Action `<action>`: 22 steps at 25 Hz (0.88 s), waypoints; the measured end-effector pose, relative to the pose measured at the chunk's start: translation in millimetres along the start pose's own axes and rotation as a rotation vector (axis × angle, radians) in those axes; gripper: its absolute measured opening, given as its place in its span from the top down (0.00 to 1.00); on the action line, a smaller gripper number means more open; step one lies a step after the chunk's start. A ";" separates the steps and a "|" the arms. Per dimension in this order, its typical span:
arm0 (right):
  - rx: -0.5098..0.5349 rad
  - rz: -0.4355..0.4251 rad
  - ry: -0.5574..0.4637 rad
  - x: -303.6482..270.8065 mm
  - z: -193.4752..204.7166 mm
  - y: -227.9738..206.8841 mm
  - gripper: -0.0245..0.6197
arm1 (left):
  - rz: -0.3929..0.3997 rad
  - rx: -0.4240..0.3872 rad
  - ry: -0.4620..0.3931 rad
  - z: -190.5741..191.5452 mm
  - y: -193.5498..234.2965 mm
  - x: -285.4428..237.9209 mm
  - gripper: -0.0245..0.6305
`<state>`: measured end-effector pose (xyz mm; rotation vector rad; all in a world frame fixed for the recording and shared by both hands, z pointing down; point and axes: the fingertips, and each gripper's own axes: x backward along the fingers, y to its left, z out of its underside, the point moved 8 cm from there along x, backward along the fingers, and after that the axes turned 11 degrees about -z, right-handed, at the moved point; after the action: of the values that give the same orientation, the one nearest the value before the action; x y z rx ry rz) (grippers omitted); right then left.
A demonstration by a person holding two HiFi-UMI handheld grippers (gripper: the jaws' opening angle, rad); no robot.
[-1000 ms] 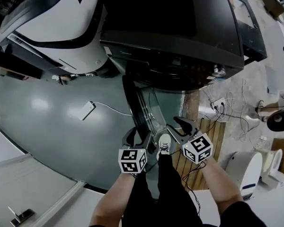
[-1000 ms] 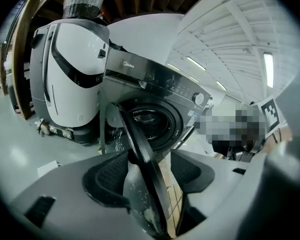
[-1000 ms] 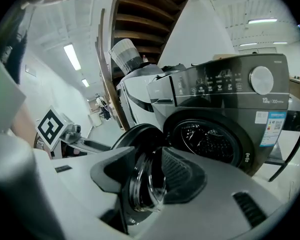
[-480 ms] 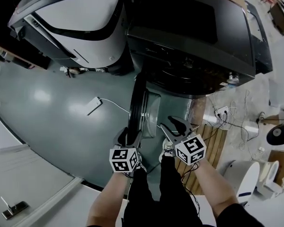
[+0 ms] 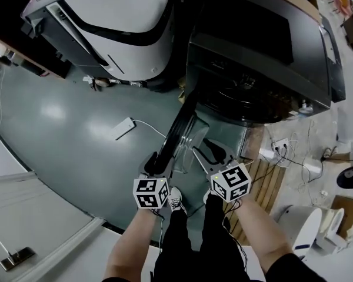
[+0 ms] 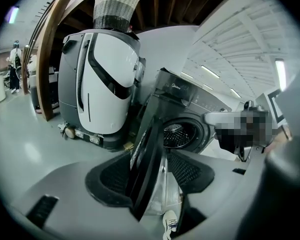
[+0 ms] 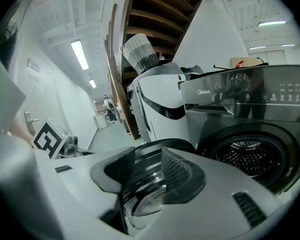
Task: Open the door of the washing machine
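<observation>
The dark front-loading washing machine (image 5: 259, 46) stands at the upper right, its drum (image 6: 177, 134) exposed. Its round door (image 5: 179, 131) hangs open and is seen edge-on from above. My left gripper (image 5: 157, 166) is shut on the door's black outer rim (image 6: 145, 159), which runs between its jaws. My right gripper (image 5: 215, 151) stands open on the inner side of the door. The door's glass bowl (image 7: 145, 199) shows between the right jaws without being pressed. The drum (image 7: 247, 156) lies to its right.
A white and grey appliance (image 5: 120, 16) stands left of the machine, with a wicker basket (image 6: 115, 6) on top. A white power strip (image 5: 123, 128) lies on the green floor. At the right are a wooden pallet (image 5: 270, 181) and cables (image 5: 294, 151). The person's shoe (image 5: 176, 201) is below the door.
The door has swung further out from the machine. Both grippers have drawn back with it towards the person, the left one still on the rim.
</observation>
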<state>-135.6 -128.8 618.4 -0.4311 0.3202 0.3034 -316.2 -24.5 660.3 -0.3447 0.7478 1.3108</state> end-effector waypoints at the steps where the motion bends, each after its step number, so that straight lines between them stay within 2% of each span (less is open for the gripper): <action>1: 0.001 -0.001 -0.001 -7.8 -2.3 2.6 0.68 | 0.001 0.001 -0.002 -2.5 5.3 -0.8 0.56; 12: 0.026 -0.048 0.042 -82.9 -19.5 23.8 0.68 | -0.017 -0.015 -0.018 -28.3 57.6 -17.6 0.56; 22: 0.026 -0.062 0.060 -107.0 -27.2 30.2 0.68 | -0.019 -0.008 -0.041 -47.6 82.0 -24.2 0.56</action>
<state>-249.5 -138.2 623.1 -0.4243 0.3684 0.2256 -410.1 -51.5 656.5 -0.3298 0.7028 1.2993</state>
